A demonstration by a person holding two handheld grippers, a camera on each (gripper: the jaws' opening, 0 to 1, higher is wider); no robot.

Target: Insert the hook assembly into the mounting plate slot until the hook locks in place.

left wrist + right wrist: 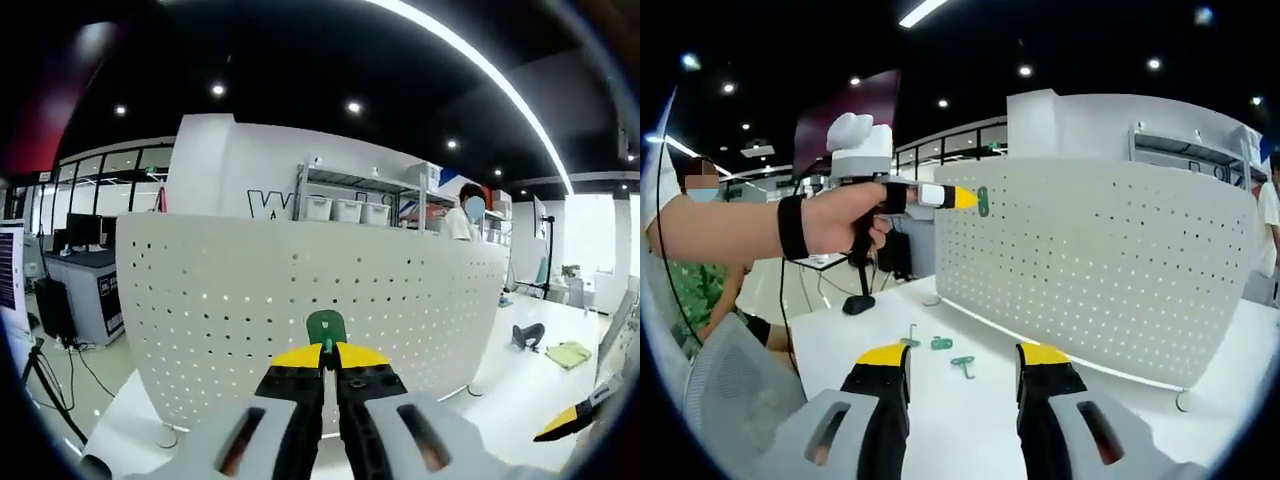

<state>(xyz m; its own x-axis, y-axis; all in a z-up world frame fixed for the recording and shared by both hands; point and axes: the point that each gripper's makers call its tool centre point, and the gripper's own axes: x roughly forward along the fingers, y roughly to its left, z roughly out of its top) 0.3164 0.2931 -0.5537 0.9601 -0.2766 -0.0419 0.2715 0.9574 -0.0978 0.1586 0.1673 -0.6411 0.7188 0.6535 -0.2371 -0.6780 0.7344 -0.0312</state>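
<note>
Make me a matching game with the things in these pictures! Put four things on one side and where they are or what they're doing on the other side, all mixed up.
Things:
1. green hook
2. left gripper
3. right gripper
4. loose hooks

Places or states:
A. open, holding nothing
B. lying on the white table
C. pinched between yellow tips, in front of the white board with holes
D. shut, held up by a hand

Pairs: 1-C, 2-D, 3-A, 4-B
</note>
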